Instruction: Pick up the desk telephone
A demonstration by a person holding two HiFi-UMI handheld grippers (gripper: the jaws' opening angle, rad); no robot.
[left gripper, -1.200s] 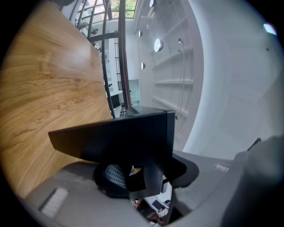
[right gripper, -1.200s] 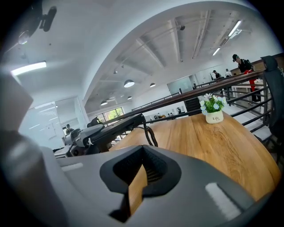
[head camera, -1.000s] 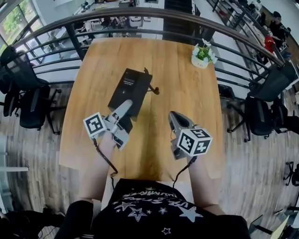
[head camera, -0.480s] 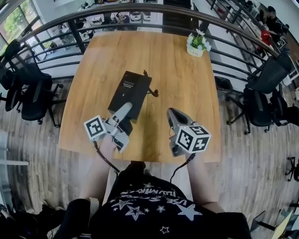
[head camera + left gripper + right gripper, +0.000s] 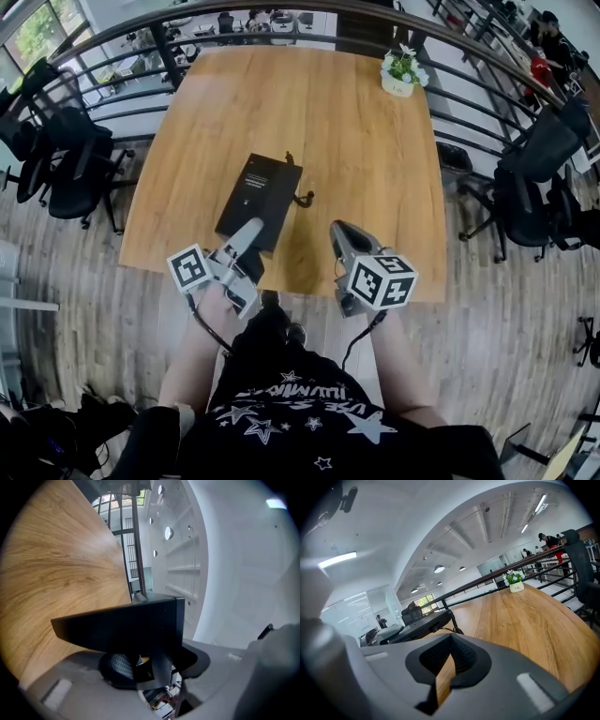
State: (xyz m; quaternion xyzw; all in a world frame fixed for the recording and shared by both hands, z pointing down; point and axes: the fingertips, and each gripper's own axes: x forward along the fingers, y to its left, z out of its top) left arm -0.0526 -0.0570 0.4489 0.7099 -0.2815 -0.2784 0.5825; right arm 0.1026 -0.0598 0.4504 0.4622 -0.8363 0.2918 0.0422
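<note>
Where the left gripper reaches over the near edge of the table, its jaws are closed on the near end of the desk telephone. Its own view shows the black slab filling the space between them. The right gripper hangs just beside it to the right, apart from the phone. Its jaws are drawn almost together, with only a sliver of wood showing between them and nothing held.

By count there are two grippers, one telephone, one dark cord curling from the phone's right side, one table and one potted plant.

The phone sits on the near-left part of the tabletop, its long side running away from the person and its near end close to the table's near edge. I cannot tell whether that end is raised off the wood.

The table is light, grained wood with rounded corners. It stands on a plank floor, backed on its far side by a curved dark railing. Beyond the railing the room opens out under a white ceiling with strip lights.

The plant stands in the far right corner, well apart from everything else. The tabletop between it and the phone is bare, as is the whole right half.

Black office chairs stand off the left edge, at least two, and more off the right. Open floor lies between them and the table. The person stands at the near edge, both forearms stretched forward.
</note>
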